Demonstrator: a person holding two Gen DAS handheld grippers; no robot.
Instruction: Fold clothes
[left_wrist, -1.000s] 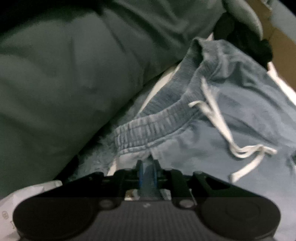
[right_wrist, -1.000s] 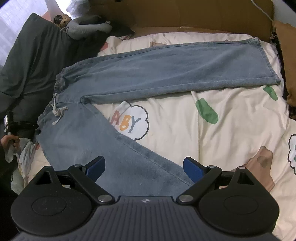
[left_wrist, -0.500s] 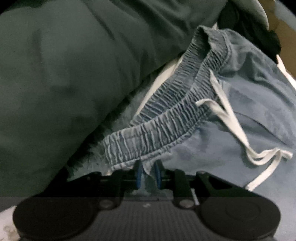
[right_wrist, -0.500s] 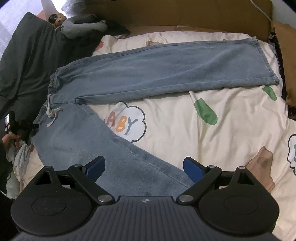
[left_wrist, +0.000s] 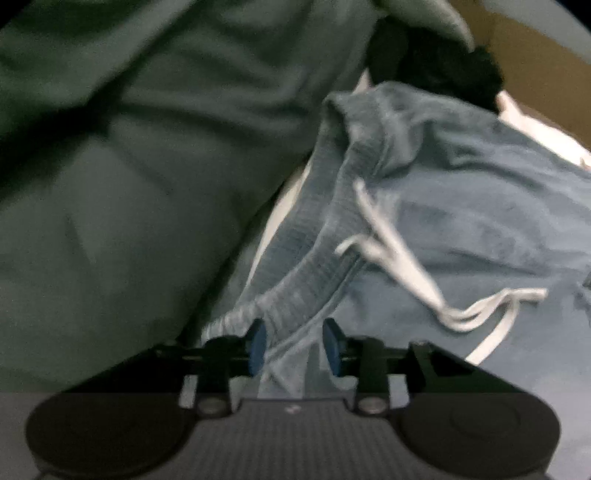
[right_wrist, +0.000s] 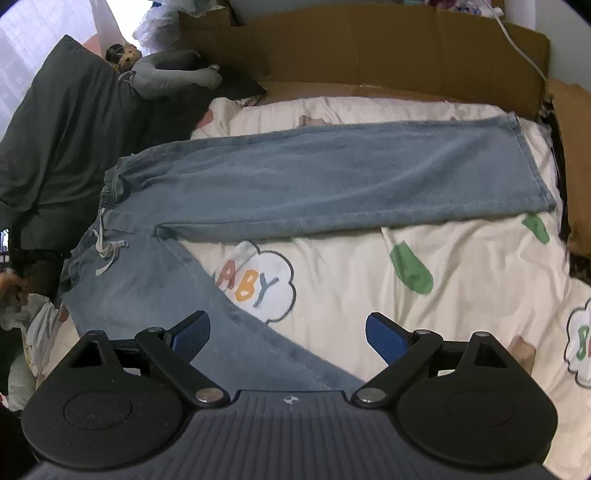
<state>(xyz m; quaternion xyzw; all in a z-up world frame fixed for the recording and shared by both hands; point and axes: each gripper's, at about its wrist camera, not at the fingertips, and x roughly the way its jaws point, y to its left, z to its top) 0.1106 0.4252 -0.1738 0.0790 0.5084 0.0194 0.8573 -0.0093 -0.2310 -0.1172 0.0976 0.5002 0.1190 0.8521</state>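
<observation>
Denim waistband (left_wrist: 314, 280) lies between the just-opening left gripper (left_wrist: 293, 347).

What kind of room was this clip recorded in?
Most likely a bedroom: the jeans lie spread on a bed with a cartoon-print quilt, a dark pillow sits at one end, and a stuffed toy rests beside it.

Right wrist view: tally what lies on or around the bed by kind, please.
Blue jeans: 1
White drawstring: 1
Printed quilt: 1
Dark green pillow: 1
Grey plush toy: 1
Cardboard sheet: 1
Total: 6
</observation>
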